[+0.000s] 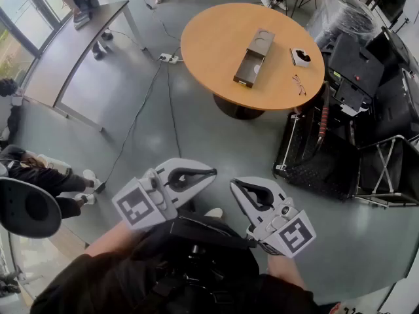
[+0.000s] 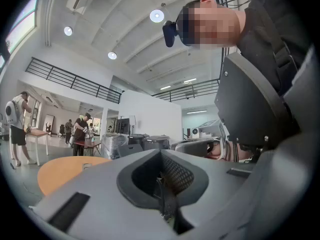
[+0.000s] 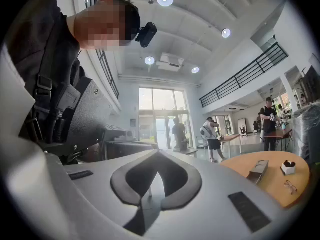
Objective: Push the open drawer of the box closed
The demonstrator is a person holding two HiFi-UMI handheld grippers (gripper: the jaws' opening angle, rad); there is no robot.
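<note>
The brown box [image 1: 254, 59] lies on the round wooden table [image 1: 216, 44] far ahead, its drawer pulled out toward me. It appears small in the right gripper view as the box [image 3: 258, 170]. Both grippers are held close to my body, well short of the table. My left gripper [image 1: 211, 173] is shut with nothing in it, and its pads meet in the left gripper view [image 2: 161, 152]. My right gripper [image 1: 234, 186] is likewise shut and empty, also seen in its own view [image 3: 159, 154]. Neither touches the box.
A small white object [image 1: 301, 57] and a pair of glasses [image 1: 299, 84] lie on the table's right side. Black cases [image 1: 321, 156] and equipment stand to the right. A grey table [image 1: 72, 44] is at the left, with a cable and power strip [image 1: 169, 58] on the floor.
</note>
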